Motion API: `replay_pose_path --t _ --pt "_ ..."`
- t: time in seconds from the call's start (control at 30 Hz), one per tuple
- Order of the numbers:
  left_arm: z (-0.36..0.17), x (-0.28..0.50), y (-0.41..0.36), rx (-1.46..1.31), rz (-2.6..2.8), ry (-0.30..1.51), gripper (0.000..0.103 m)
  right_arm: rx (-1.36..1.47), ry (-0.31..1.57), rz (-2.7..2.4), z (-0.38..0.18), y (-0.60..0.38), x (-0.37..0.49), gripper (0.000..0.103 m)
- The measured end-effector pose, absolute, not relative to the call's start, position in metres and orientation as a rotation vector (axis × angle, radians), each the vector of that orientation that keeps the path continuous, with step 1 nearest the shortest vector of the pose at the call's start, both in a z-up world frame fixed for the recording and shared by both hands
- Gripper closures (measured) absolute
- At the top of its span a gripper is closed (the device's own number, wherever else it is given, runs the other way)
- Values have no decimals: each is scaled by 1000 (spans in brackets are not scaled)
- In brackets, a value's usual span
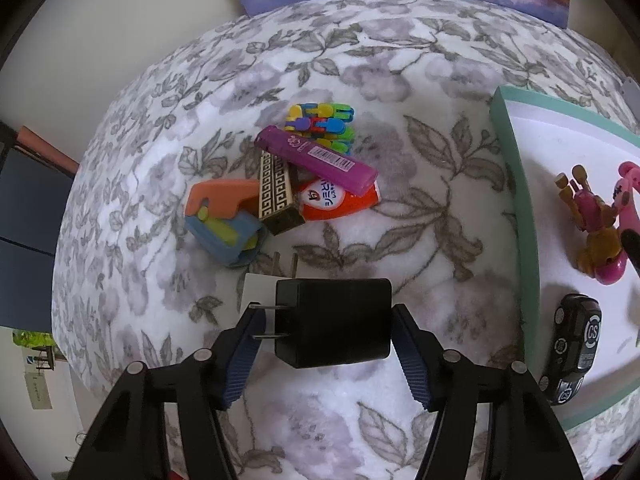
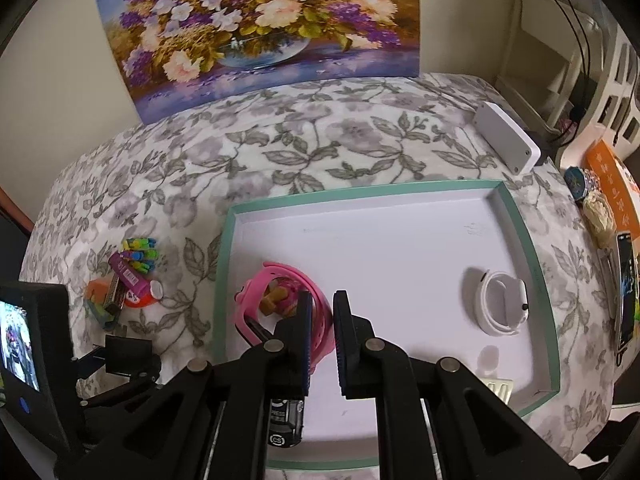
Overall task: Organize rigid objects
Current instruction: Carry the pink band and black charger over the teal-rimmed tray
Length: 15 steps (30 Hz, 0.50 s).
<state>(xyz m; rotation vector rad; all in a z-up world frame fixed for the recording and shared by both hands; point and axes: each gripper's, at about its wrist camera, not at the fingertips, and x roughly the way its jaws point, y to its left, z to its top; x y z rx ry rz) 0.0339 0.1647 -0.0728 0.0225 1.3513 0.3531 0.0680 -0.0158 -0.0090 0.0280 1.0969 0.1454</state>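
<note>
Left gripper [image 1: 326, 326], fingers spread wide, framing a black charger plug [image 1: 334, 322] on a floral blanket [image 1: 160, 120]; right finger at the plug's edge, left finger level with its prongs, firm contact unclear. White card [image 1: 258, 290] tucked under the plug at 10 o'clock. Heap of small things beyond at 11 o'clock: purple lighter [image 1: 316, 158] lying across an orange tube [image 1: 338, 200], patterned gold bar [image 1: 276, 194], orange-and-blue toy [image 1: 224, 218], bright clips [image 1: 322, 122] at the far end.

Right gripper [image 2: 323, 340], fingers nearly pressed together with a slim gap, pinching nothing, hovering over a green-rimmed white tray [image 2: 516, 208]. Inside the tray: pink watch [image 2: 280, 300] around a small brown toy at 10 o'clock of the fingers, black toy car [image 2: 285, 420] under the left finger, white watch [image 2: 502, 304] at 3 o'clock. Flower painting [image 2: 260, 28] against the far wall.
</note>
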Motion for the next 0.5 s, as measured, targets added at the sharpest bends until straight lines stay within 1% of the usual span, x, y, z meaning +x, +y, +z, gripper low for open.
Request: replay_pose_path --t 0.1,0.3,0.5 --pt "-62 33 165 -21 346 1324 36 60 1094 137 -7 -26 71 93" --pt "-28 33 158 -84 297 1211 36 137 1088 104 -3 -54 78 93" --pt "-7 39 118 -70 178 1136 36 173 1098 47 -8 -83 85 93"
